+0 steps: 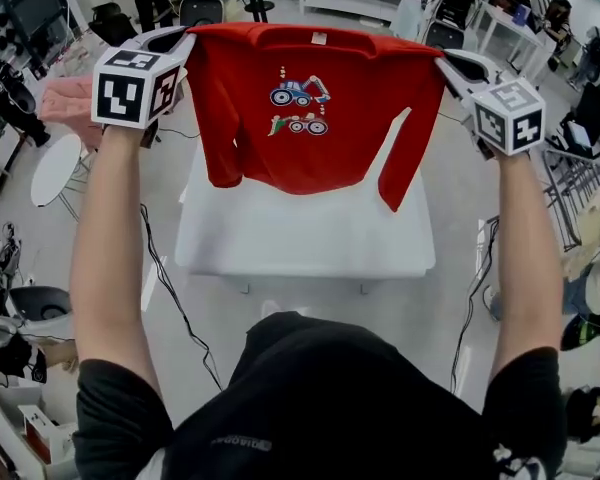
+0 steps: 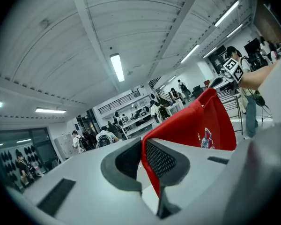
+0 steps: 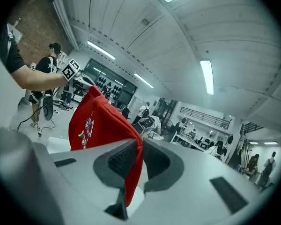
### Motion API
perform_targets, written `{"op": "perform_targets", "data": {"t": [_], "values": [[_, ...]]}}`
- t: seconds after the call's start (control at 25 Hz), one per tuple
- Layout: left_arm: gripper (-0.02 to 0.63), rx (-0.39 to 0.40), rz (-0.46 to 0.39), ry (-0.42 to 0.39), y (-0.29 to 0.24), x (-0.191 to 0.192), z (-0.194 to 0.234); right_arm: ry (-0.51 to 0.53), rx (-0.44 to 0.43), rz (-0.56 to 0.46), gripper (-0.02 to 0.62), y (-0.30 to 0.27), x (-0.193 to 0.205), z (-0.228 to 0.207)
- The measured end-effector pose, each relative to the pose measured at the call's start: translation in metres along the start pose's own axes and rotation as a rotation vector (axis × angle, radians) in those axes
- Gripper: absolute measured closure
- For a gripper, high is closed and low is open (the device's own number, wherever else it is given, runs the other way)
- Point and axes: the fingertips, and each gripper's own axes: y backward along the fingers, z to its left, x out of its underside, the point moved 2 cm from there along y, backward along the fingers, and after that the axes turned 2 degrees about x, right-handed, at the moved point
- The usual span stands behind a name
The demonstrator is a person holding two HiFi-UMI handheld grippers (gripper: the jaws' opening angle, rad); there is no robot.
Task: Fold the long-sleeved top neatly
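A red long-sleeved top (image 1: 310, 108) with a tractor print hangs in the air above the white table (image 1: 300, 238), stretched flat between both grippers, sleeves dangling. My left gripper (image 1: 180, 40) is shut on its left shoulder; in the left gripper view the red cloth (image 2: 187, 125) is pinched between the jaws (image 2: 143, 161). My right gripper (image 1: 450, 63) is shut on the right shoulder; in the right gripper view the red fabric (image 3: 100, 121) runs down through the closed jaws (image 3: 133, 165). The top's hem hangs just over the table's far half.
The table is small and stands on a grey floor with cables (image 1: 170, 288) trailing beside it. A round white stool (image 1: 55, 168) and pink cloth (image 1: 70, 103) lie left. Desks, chairs and several people fill the room behind.
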Motion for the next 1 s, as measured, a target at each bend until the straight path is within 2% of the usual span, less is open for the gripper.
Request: {"op": "perform_targets", "data": {"t": [0.2,0.36,0.52,0.72,0.88,1.0], "values": [[0.575,0.005,0.020,0.024,0.038,0.010,-0.028,-0.010,-0.025,-0.015,0.551,0.028,0.006,0.017],[0.575,0.046,0.032,0.070,0.077,0.028,-0.052,-0.026,-0.040,-0.022,0.551,0.057,0.007,0.042],[0.575,0.082,0.052,0.078,0.110,0.035,-0.080,-0.016,-0.067,-0.022,0.551,0.095,0.011,0.060],[0.575,0.101,0.040,0.079,0.166,0.061,-0.093,-0.008,-0.104,-0.037,0.551,0.130,0.010,0.114],[0.574,0.116,0.023,0.080,0.174,0.052,-0.095,-0.030,-0.114,-0.045,0.551,0.145,0.005,0.114],[0.574,0.126,0.036,0.107,0.157,0.063,-0.085,-0.067,-0.114,-0.037,0.551,0.127,0.011,0.112]]}}
